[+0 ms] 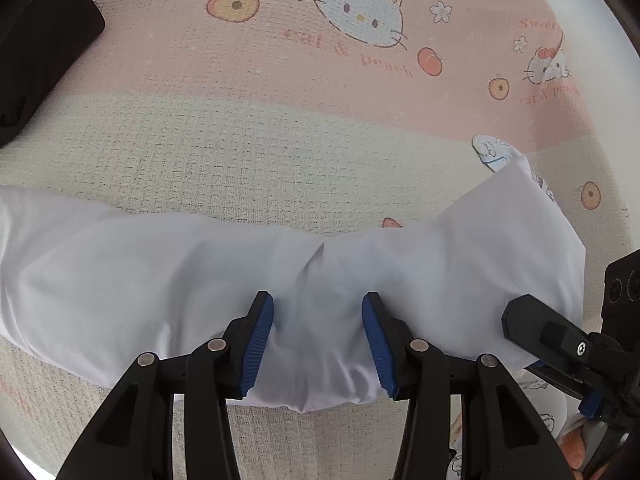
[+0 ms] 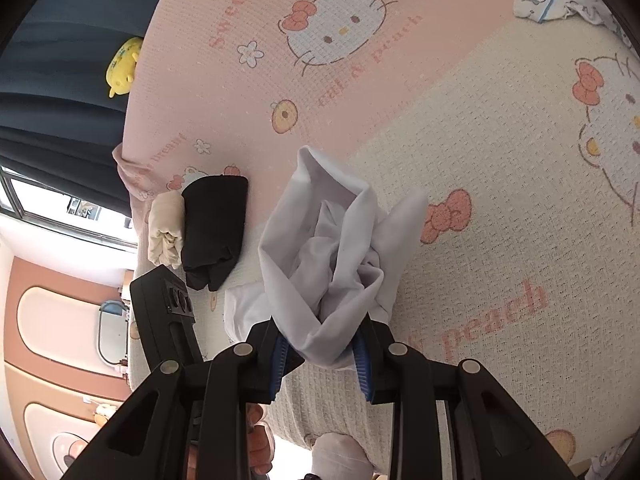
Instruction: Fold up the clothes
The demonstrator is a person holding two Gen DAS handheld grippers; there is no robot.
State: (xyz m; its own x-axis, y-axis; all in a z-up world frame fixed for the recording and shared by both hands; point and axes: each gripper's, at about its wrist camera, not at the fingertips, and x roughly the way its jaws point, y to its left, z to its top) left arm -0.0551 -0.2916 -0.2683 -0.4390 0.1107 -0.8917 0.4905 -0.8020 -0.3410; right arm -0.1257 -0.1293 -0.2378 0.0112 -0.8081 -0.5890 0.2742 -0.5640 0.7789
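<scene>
Smooth matt white garment [image 1: 160, 276] lies on coarse waffle-textured cloth bedspread [image 1: 224, 148].

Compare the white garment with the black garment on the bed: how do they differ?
The white garment is bunched and hangs loose between both sets of jaws; the black garment lies folded in a compact bundle, untouched. White is pale and spread wide; black is dark and small. Both are over the cartoon-print bedspread.

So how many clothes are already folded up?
2: a black one near the bed's edge, and a cream one right beside it, closer to the edge. More may be hidden.
</scene>
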